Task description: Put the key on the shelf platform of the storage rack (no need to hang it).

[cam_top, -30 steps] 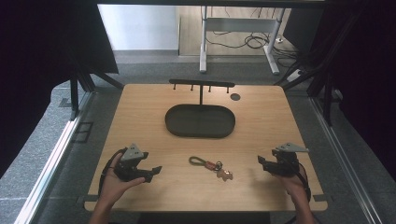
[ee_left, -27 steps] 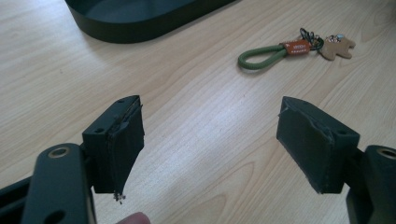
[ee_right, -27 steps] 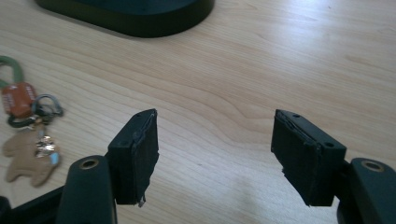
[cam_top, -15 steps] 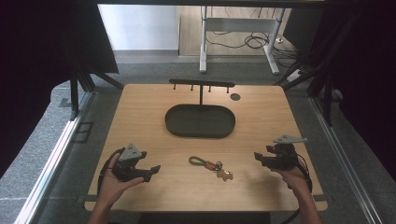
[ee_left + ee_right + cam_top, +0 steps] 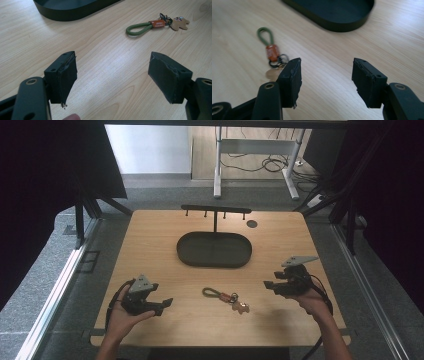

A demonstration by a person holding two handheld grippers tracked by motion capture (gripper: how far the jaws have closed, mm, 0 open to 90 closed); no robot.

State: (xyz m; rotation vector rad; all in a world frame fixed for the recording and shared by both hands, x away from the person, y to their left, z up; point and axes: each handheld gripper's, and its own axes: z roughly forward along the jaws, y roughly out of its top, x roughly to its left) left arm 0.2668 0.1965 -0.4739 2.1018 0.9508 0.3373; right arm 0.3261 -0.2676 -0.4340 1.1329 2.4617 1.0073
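Wooden table [image 5: 150, 245] filled the middle of the room, with grey floor around it. On it, near the front edge, lay a keychain [image 5: 225, 296] with a green cord loop, an orange tag and a small tan charm, flat on the wood between the two hands. Behind it stood a dark oval tray [image 5: 214, 249] and a rack with pegs [image 5: 215, 210]. The left gripper [image 5: 112, 75] was released, jaws wide apart, and the right gripper [image 5: 325, 80] also, both holding nothing. Probably the keychain was to be picked up; the right gripper was nearer, and it would do well to come low and close on the orange tag, not on the loose rings.
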